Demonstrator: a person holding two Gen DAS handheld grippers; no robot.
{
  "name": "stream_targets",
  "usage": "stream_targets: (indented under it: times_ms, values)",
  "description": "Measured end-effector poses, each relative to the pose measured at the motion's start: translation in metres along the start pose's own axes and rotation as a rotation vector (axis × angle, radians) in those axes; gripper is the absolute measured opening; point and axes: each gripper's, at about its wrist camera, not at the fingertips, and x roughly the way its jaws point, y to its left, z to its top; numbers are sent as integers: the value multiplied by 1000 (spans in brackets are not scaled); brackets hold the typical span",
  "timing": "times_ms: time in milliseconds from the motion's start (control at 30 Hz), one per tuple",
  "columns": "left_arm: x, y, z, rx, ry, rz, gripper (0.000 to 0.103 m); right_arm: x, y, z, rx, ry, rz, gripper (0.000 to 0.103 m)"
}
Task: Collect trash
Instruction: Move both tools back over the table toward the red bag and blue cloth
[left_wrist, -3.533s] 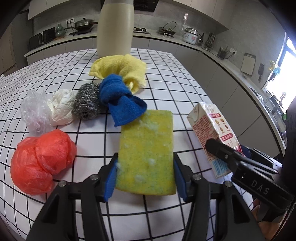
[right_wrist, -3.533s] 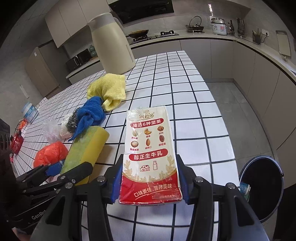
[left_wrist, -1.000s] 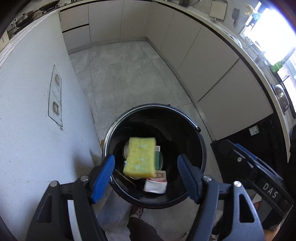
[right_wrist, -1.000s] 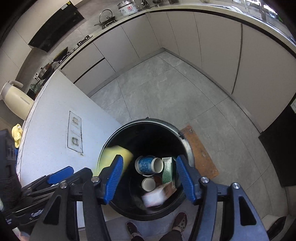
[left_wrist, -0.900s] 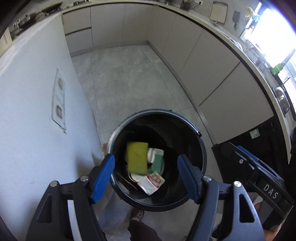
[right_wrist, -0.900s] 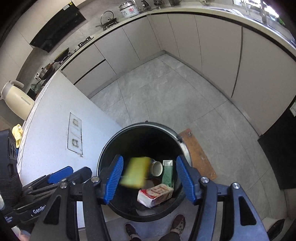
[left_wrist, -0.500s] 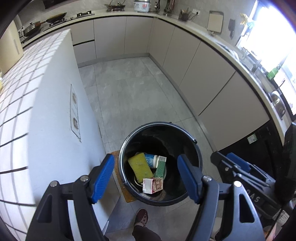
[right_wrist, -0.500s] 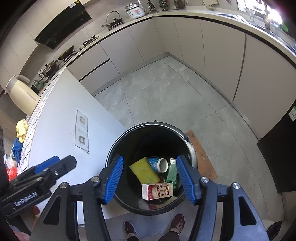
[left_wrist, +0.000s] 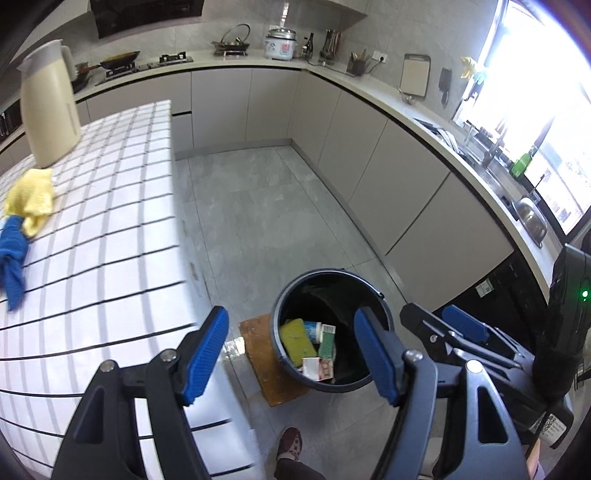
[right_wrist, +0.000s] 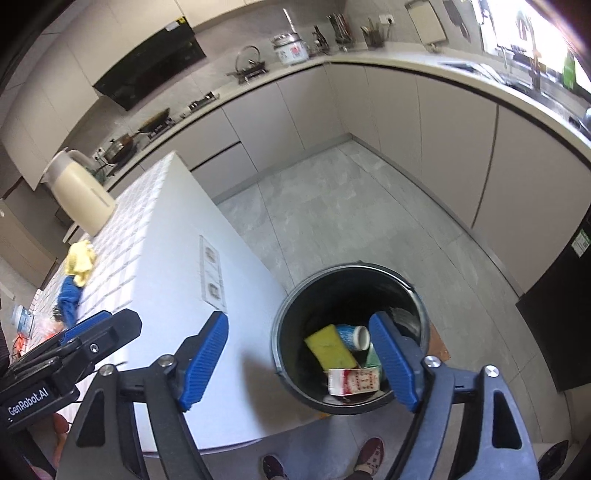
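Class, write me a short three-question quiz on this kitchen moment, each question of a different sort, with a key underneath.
1. True or false: the yellow sponge lies on the tiled counter.
2. Which lies nearest the sponge in the black bin? A) yellow cloth B) red and white carton C) cream jug
3. Fill in: the left gripper and right gripper each hold ____.

Key: 1 false; 2 B; 3 nothing.

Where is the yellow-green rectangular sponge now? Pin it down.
The yellow-green rectangular sponge lies inside the round black trash bin on the floor beside the white tiled counter, left of the blue-and-white cup and above the red-and-white milk carton.
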Motion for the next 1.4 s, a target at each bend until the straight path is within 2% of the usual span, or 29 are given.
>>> stream_targets:
  times_ms: [233, 533, 933, 1400]
  values:
    - [-31, 44, -6, -31, -34, 26, 72, -17, 60, -8, -38, -27, 40, 84]
    - [-65, 106, -20, -89, -62, 79, 72, -20, 139, -21, -116, -30, 105, 84]
    - [-95, 197, -46, -199, -91, 174, 72, -5, 242, -46, -245, -8, 188, 84]
    - [-125, 294, -70, -309, -112, 261, 72, 24, 326, -75, -324, 45, 263, 84]
